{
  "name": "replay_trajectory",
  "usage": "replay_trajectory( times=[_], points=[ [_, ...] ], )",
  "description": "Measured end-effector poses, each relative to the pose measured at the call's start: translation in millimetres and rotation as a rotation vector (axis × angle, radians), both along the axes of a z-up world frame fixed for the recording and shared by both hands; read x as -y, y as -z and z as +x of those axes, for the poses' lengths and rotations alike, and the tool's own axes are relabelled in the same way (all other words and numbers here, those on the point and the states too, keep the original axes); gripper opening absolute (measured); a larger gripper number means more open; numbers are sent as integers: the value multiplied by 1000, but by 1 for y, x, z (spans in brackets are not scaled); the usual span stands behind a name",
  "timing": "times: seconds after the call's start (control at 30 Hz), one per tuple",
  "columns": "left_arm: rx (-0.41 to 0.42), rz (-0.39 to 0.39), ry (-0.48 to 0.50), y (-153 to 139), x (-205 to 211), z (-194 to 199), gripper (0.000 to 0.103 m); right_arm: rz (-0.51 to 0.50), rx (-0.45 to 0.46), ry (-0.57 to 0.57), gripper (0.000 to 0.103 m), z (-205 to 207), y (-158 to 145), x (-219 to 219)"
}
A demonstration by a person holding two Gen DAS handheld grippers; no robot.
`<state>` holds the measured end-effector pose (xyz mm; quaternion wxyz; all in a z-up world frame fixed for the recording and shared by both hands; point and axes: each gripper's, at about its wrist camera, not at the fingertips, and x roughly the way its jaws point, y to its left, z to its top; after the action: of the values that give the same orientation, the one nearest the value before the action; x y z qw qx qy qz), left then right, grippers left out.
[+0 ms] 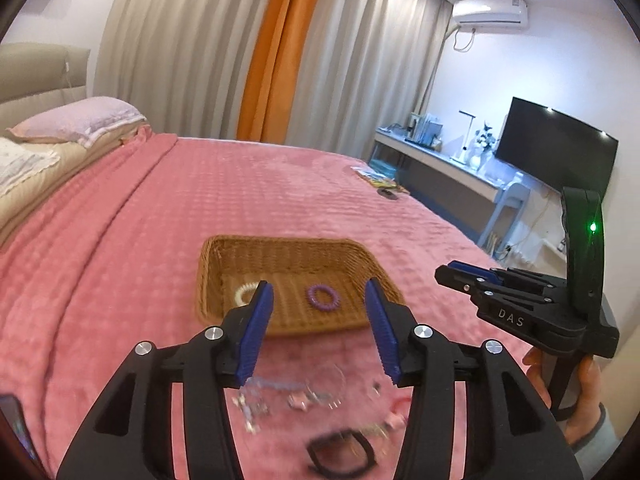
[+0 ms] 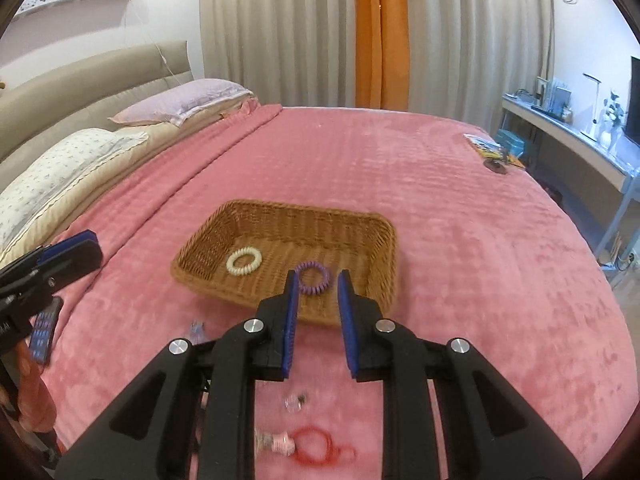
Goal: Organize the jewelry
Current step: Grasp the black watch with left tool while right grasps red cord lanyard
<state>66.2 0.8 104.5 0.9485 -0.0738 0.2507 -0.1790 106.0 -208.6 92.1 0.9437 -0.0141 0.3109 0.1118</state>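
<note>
So the wicker basket (image 2: 224,240) sat on the pink bed (image 2: 460,240), toward its near edge. Inside were a cream coil hair tie (image 2: 243,261) by the left wall and a purple coil hair tie (image 2: 314,278) closer to the near wall, apart from each other. Both tongs were spread open with nothing in them, left tongs (image 1: 320,328) wider than right tongs (image 2: 318,324). Loose jewelry bits (image 1: 296,398) lay blurry on the blanket near the basket's front, plus a red loop (image 2: 320,446).
</note>
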Motion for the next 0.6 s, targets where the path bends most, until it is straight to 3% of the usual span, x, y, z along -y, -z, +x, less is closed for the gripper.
replay_trajectory(
  times=[0.1,0.27,0.47,0.6],
  points=[
    [-9,-13,9,11,0,-24,48,17,-7,16,19,-22,14,12],
    [-62,-42,14,48,-7,-49,51,67,-65,34,34,-41,57,32],
    [-181,-47,2,98,-10,-46,52,52,-155,61,34,-47,118,36],
    [-238,-40,6,125,-7,-39,52,53,-194,45,34,-48,144,31]
  ],
)
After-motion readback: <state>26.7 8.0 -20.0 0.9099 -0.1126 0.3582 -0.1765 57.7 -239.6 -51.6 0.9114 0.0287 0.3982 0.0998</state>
